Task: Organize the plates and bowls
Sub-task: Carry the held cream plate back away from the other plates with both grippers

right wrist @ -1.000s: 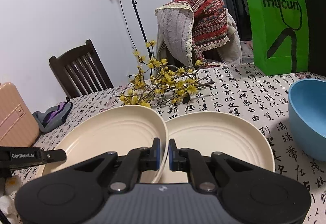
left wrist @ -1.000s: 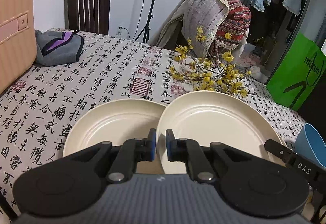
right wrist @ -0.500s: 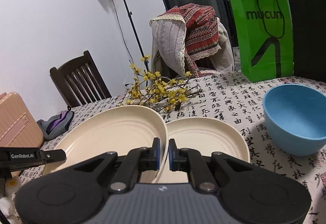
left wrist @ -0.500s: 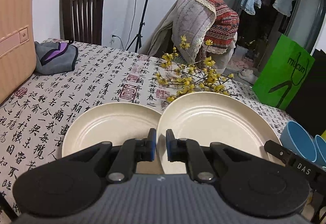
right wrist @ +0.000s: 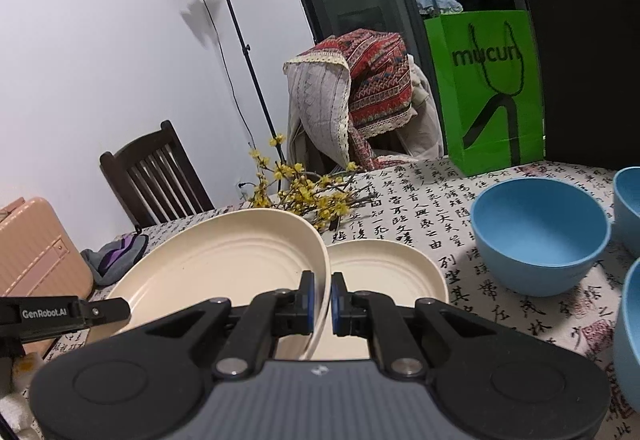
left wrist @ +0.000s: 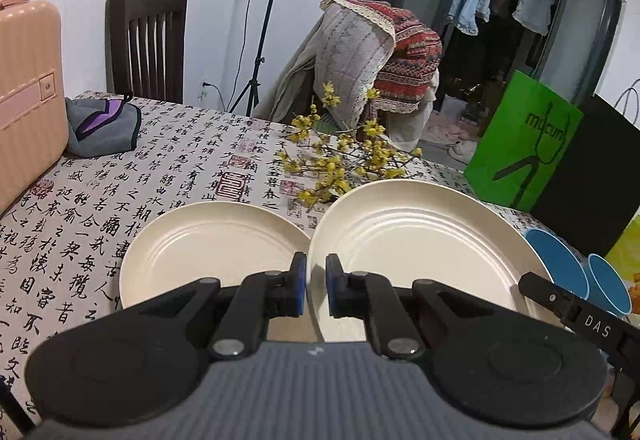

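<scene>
- My left fingers [left wrist: 316,280] are pinched narrow on the left rim of the raised cream plate [left wrist: 420,252]. It is tilted and off the counter [left wrist: 120,179].
- My right fingers [right wrist: 323,298] are pinched just as narrow on a plate's right rim. It looks like the same plate, held from both sides.
- A lower cream plate [left wrist: 208,252] lies flat, partly tucked behind the raised one's edge.
- Open cloth runs left towards the pink suitcase [left wrist: 24,91] and the grey pouch [left wrist: 100,127].
- Straight ahead, the yellow flower sprigs [left wrist: 340,159] lie just beyond both plates, with the green bag [left wrist: 520,143] behind.
- On the right, a blue bowl [right wrist: 540,232] stands near the plates, with more blue bowls at the frame edge.
- The plates and the blue bowl show bare insides.
</scene>
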`<state>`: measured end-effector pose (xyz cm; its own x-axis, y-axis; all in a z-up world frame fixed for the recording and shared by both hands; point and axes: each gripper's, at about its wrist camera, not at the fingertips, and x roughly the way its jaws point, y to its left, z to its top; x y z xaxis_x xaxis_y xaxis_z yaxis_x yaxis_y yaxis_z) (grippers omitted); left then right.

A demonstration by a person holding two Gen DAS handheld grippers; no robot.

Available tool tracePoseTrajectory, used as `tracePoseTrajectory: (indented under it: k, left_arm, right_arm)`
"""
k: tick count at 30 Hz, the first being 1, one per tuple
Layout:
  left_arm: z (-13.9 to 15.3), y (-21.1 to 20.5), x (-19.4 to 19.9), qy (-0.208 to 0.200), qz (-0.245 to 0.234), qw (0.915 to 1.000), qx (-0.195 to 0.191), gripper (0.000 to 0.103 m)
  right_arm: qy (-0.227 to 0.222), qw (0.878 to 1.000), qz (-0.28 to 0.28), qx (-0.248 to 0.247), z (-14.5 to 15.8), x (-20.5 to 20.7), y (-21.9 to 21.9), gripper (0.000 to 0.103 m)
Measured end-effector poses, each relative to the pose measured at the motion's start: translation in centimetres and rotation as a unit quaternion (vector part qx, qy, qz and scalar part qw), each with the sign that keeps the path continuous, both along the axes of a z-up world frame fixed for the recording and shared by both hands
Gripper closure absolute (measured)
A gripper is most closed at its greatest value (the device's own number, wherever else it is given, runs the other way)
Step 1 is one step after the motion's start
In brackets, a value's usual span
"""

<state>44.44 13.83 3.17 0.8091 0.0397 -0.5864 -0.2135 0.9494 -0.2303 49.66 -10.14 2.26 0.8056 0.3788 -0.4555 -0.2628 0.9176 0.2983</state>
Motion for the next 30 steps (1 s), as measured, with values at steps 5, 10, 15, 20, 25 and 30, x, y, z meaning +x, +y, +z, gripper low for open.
tracePoseTrajectory:
  k: [5,10,15,20,25,30]
  left_arm:
    - [0.5,-1.0,-1.1,-0.004,-0.007,0.9999,0.008,0.093]
    - [0.9,-1.8,-2.2,-0.009,-0.012,0.9998,0.01,0.093]
    - [1.1,-2.5,-3.1,-0.012,-0.021,0.9996,0.013,0.093]
    - [1.2,-3.2,-4.0,-0.016,-0.028,0.9994,0.011,0.093]
    - [1.5,-3.9,-4.9,-0.02,-0.034,0.9992,0.01,0.093]
    - [1.6,-4.4,-5.6,-0.022,-0.039,0.999,0.008,0.093]
  right_arm:
    - [-0.006,1.0,-0.005,0.004,0.4,-1.4,-1.0,0.095]
    - [-0.004,1.0,-0.008,0.01,0.5,-2.4,-2.0,0.095]
    - [-0.008,1.0,-0.016,0.011,0.9,-3.6,-2.7,0.095]
    - [-0.015,1.0,-0.023,0.011,1.3,-4.9,-3.4,0.095]
    - [-0.02,0.999,-0.029,0.011,1.5,-6.1,-4.2,0.095]
    - [-0.023,0.999,-0.035,0.011,1.6,-7.2,-4.9,0.095]
